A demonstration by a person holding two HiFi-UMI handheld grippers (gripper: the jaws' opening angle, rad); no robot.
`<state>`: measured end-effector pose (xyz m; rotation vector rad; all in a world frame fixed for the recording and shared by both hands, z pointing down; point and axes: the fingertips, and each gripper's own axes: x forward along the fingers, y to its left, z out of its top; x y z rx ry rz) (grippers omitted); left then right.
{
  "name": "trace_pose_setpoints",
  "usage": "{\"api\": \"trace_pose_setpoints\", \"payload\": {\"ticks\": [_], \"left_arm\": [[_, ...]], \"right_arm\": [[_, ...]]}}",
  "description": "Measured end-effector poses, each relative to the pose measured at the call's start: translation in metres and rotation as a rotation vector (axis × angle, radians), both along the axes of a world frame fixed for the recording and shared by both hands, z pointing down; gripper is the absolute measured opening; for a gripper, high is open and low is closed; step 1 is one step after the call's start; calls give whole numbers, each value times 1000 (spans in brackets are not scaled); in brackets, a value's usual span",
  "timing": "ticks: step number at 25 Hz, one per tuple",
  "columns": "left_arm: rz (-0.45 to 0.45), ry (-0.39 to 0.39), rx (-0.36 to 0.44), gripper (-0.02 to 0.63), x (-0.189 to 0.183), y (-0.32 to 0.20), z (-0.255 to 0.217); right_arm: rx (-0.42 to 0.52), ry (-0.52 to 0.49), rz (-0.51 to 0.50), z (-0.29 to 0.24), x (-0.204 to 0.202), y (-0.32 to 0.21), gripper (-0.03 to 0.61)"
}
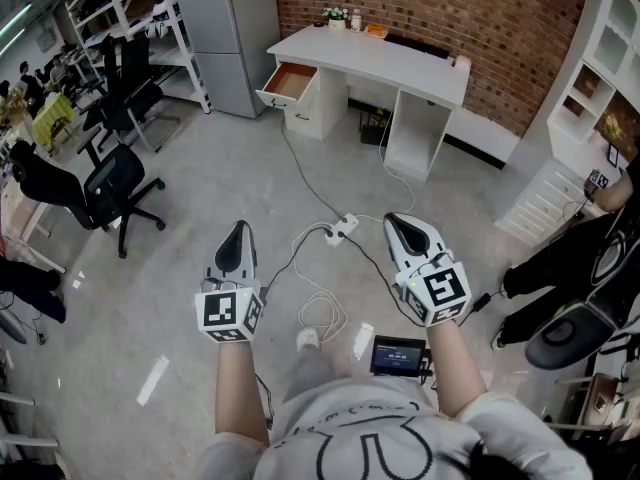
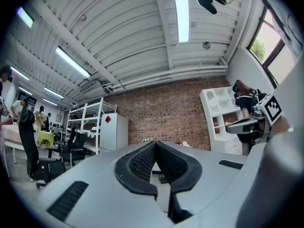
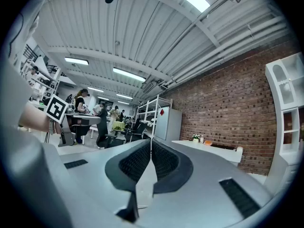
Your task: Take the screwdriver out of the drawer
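The white desk point(image 1: 385, 63) stands far ahead against the brick wall. Its drawer point(image 1: 290, 83) on the left side is pulled open, showing a bare wooden bottom from here. No screwdriver shows in any view. My left gripper point(image 1: 236, 230) and right gripper point(image 1: 397, 220) are held side by side over the floor, well short of the desk and pointing toward it. In the left gripper view the left gripper point(image 2: 155, 144) has its jaws together with nothing between them. The right gripper point(image 3: 151, 141) is likewise shut and empty, with the desk point(image 3: 209, 148) in the distance.
A power strip point(image 1: 345, 228) with trailing cables lies on the floor between me and the desk. Black office chairs point(image 1: 115, 183) stand at the left, a grey cabinet point(image 1: 225, 28) beside the desk, white shelving point(image 1: 600, 78) at the right. A person point(image 1: 560, 258) sits right; a small screen point(image 1: 398, 353) lies near my feet.
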<state>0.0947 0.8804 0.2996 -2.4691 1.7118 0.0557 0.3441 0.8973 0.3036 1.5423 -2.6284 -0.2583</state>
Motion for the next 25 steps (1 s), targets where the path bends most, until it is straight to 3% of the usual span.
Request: {"api": "trace_pose_setpoints", "payload": {"ticks": [18,25], "left_arm": [[48,25,-6,12,-89,-207,-5],[47,48,-26,12,-113,-257,3]], "right_arm": [[7,-21,56,-8,-88,-194,23],[-17,-4,70,-5,-107,-242,23]]}}
